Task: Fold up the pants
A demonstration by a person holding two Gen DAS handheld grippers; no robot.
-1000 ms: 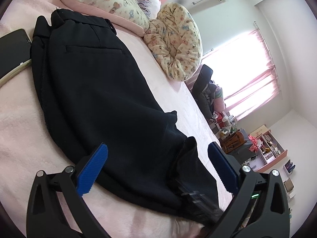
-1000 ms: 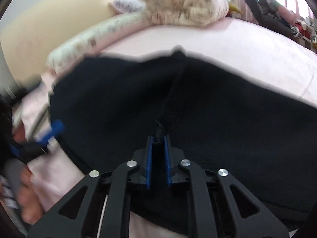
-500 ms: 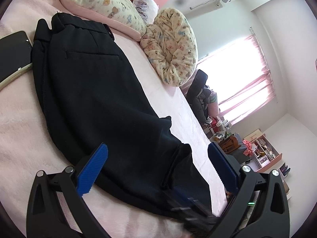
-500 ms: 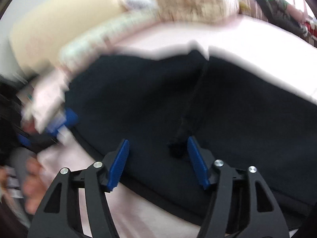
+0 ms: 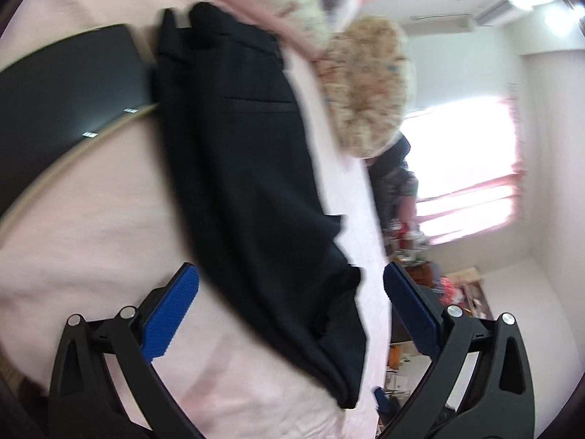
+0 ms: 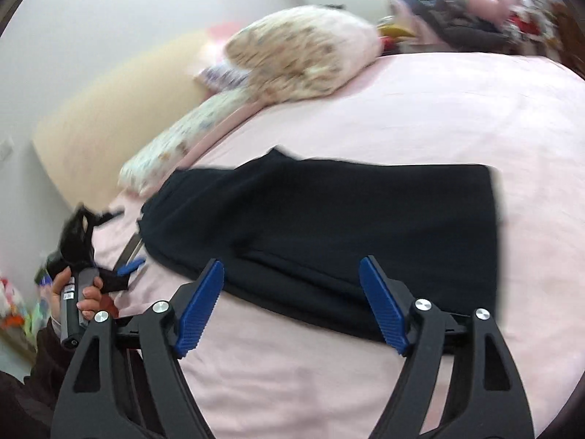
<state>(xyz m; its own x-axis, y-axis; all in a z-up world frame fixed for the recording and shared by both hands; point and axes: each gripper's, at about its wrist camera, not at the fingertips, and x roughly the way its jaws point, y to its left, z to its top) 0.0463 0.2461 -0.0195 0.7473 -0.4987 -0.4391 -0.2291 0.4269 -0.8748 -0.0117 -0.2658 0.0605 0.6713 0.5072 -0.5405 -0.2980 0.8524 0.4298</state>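
Observation:
Black pants [image 5: 256,190] lie folded lengthwise on the pink bed, waistband toward the pillows; they also show in the right wrist view [image 6: 347,226] as a long dark slab. My left gripper [image 5: 290,314] is open and empty, just above the pants' lower part. My right gripper [image 6: 292,303] is open and empty, hovering over the near edge of the pants. The left gripper [image 6: 109,274] and the hand holding it show at the left in the right wrist view.
A black tablet [image 5: 62,102] lies beside the waistband. Printed pillows [image 6: 299,55] and a rolled quilt [image 5: 369,87] lie at the head of the bed. The pink sheet [image 6: 438,117] spreads beyond the pants. A cluttered chair and shelves stand by the window [image 5: 468,168].
My right gripper opened, let go of the pants fabric and pulled back and up. My left gripper stayed open and shifted, so the view turned toward the tablet.

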